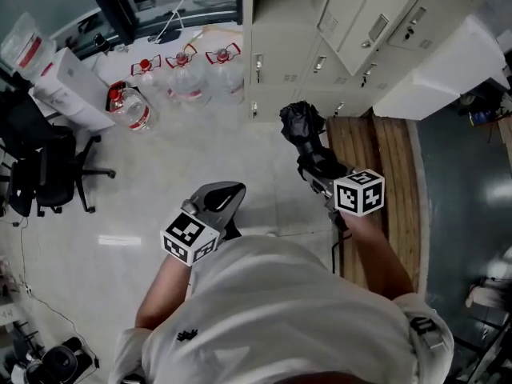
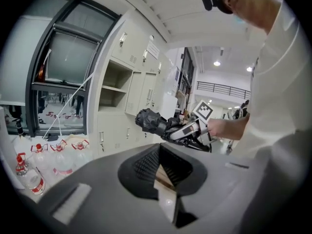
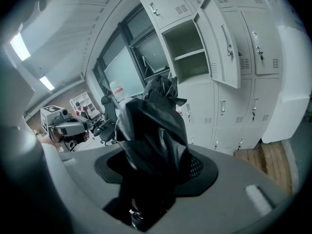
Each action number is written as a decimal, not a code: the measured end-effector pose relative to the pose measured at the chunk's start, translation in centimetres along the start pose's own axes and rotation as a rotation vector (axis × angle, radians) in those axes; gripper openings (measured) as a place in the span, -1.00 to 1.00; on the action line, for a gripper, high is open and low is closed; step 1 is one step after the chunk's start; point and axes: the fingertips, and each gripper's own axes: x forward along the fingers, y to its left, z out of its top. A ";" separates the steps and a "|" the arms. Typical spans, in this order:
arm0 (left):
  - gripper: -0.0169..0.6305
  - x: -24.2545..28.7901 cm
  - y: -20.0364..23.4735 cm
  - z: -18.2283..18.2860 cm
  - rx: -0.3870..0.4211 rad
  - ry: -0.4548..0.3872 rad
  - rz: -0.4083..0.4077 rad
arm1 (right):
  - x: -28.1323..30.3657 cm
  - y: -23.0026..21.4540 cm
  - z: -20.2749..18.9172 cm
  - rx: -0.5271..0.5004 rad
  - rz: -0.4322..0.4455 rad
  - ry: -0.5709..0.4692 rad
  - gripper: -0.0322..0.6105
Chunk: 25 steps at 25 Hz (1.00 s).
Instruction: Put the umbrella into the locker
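Right gripper (image 3: 151,179), mine, clamps folded black umbrella (image 3: 153,126) at lower centre; my left gripper (image 2: 161,165) closed, empty. Open locker (image 3: 187,52) upper right, well apart. Pickup done; insertion, release remain.

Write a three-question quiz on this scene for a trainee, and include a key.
1. Multiple choice: what is between the jaws of the right tool?
A. a screwdriver
B. a folded black umbrella
C. nothing

2. True or false: the left tool carries nothing.

3. Fill in the missing word: in the right gripper view, the locker behind the umbrella has its door standing ____.

Key: 1 B; 2 true; 3 open
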 end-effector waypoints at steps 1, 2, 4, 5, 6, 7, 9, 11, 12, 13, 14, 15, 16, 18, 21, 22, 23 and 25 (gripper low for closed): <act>-0.78 0.2 1.4 0.4 0.005 0.001 -0.012 | 0.9 -0.2 1.0 0.005 -0.012 -0.003 -0.15; -0.78 0.3 2.9 0.9 0.011 0.002 -0.024 | 1.7 -0.3 2.1 0.010 -0.025 -0.008 -0.15; -0.78 0.4 5.6 2.0 0.022 0.003 -0.053 | 3.5 -0.7 4.3 0.023 -0.049 -0.017 -0.15; -0.78 0.4 6.9 2.6 0.030 0.006 -0.069 | 4.5 -0.8 5.5 0.027 -0.060 -0.022 -0.15; -0.77 0.3 8.2 3.1 0.041 0.010 -0.084 | 5.4 -1.0 6.6 0.031 -0.072 -0.026 -0.15; -0.78 0.2 9.5 3.5 0.055 0.014 -0.099 | 6.2 -1.1 7.6 0.033 -0.085 -0.030 -0.15; -0.78 -0.2 11.7 4.2 0.079 0.021 -0.126 | 7.9 -1.6 9.6 0.030 -0.114 -0.036 -0.15; -0.78 -0.4 13.9 4.5 0.094 0.026 -0.140 | 9.5 -2.4 11.5 0.023 -0.140 -0.041 -0.15; -0.78 -0.4 15.0 4.7 0.097 0.027 -0.142 | 10.3 -2.8 12.4 0.021 -0.150 -0.046 -0.15; -0.78 -0.3 15.9 4.8 0.095 0.027 -0.142 | 11.0 -3.3 13.4 0.022 -0.157 -0.051 -0.15; -0.78 -0.1 16.7 4.9 0.086 0.026 -0.141 | 11.6 -3.7 14.3 0.022 -0.162 -0.053 -0.15; -0.78 0.2 17.3 5.1 0.074 0.022 -0.140 | 12.1 -4.3 15.2 0.021 -0.167 -0.053 -0.15; -0.77 0.6 17.7 5.4 0.063 0.017 -0.138 | 12.4 -5.0 16.1 0.018 -0.172 -0.051 -0.15; -0.78 1.7 18.5 6.1 0.054 0.012 -0.132 | 13.1 -6.6 18.3 0.006 -0.177 -0.051 -0.15; -0.78 3.6 20.4 7.0 0.045 0.005 -0.110 | 15.0 -9.4 21.8 -0.023 -0.181 -0.056 -0.15; -0.77 4.3 21.1 7.4 0.037 0.001 -0.098 | 15.7 -10.3 22.9 -0.031 -0.180 -0.057 -0.15; -0.78 4.9 21.7 7.8 0.028 -0.005 -0.086 | 16.3 -11.2 24.0 -0.040 -0.180 -0.055 -0.15; -0.78 6.3 22.7 9.0 0.015 -0.019 -0.062 | 17.5 -13.0 26.3 -0.064 -0.177 -0.047 -0.15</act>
